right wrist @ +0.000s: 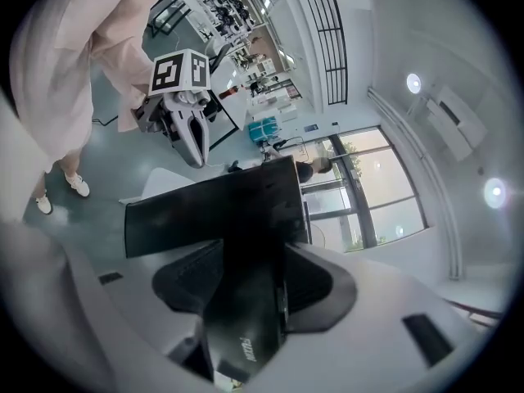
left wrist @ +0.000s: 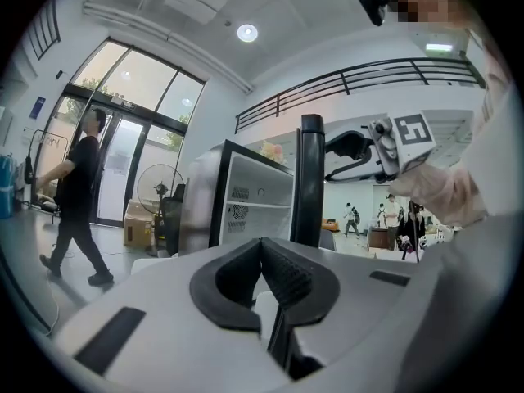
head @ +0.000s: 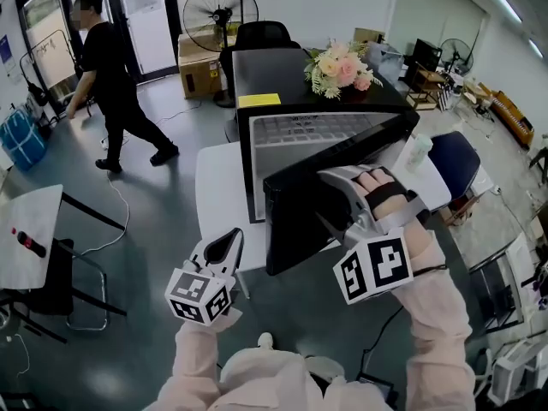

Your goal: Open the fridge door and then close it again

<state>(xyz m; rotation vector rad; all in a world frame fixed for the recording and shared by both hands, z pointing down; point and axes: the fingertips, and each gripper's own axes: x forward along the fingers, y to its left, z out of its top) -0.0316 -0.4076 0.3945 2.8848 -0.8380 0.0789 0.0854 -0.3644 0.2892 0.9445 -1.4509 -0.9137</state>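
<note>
- Fridge door point(head: 300, 221) – glossy black slab, swung wide open. Its free edge sits between the jaws of the right gripper point(head: 334, 191), white plastic with black ribbed pads.
- In the right gripper view both pads are clamped on that black edge point(right wrist: 221, 211), one on each face, with the right gripper point(right wrist: 246, 277) straddling it.
- Right hand point(head: 385, 195) – black strap across its back, pale pink sleeve – is wrapped round the gripper body. The marker cube point(head: 374, 268) sits just behind it.
- Left gripper point(head: 229, 242) – same white build – has its pads pressed together with nothing between them. That is confirmed in its own view point(left wrist: 274, 268).
- It hangs left of the fridge door's lower corner, over the front edge of the white table point(head: 218, 187), touching neither.
- The door hangs off the small black fridge cabinet point(head: 274, 75), which stands on that table. Its white interior with a wire shelf point(head: 317, 131) is exposed.
- On the cabinet top: a pink-and-cream flower bouquet point(head: 342, 67) at the right, a yellow pad point(head: 259, 100) near the front.
- Behind the table: a black pedestal fan point(head: 220, 11) and a brown cardboard box point(head: 199, 71).
- Far left, a person in black clothes point(head: 111, 75) is mid-stride on the grey floor.
</note>
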